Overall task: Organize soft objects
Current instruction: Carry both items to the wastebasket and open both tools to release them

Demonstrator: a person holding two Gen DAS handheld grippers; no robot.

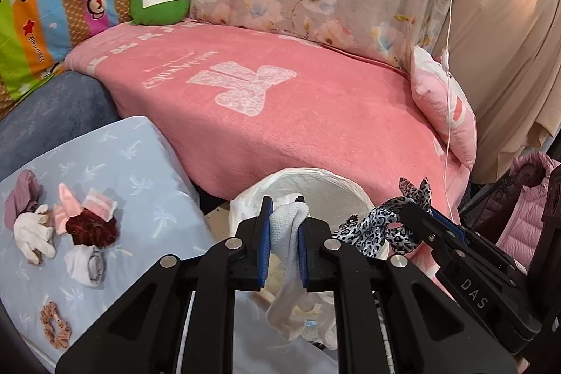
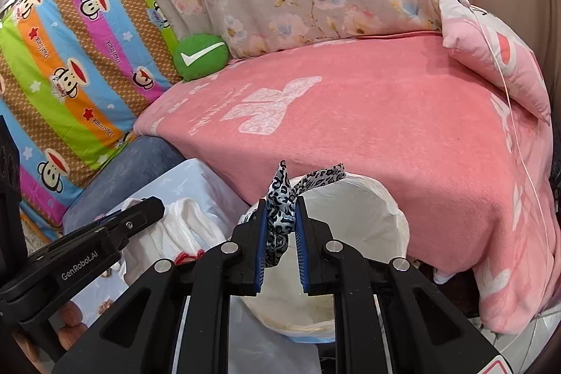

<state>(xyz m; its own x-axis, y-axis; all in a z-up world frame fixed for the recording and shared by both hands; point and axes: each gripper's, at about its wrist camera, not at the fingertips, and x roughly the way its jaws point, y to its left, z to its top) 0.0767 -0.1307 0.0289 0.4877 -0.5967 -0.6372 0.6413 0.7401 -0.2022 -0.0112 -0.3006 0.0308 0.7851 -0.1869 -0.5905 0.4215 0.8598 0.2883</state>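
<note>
A: Left gripper (image 1: 284, 198) pinches a white sock (image 1: 285, 226), right gripper (image 2: 280, 200) pinches a leopard-print hair tie (image 2: 278, 216), both above the white bin (image 2: 368, 209).

B: The sock dangles low; released off-centre, it could snag the rim. The tie may cling to the pads.
</note>
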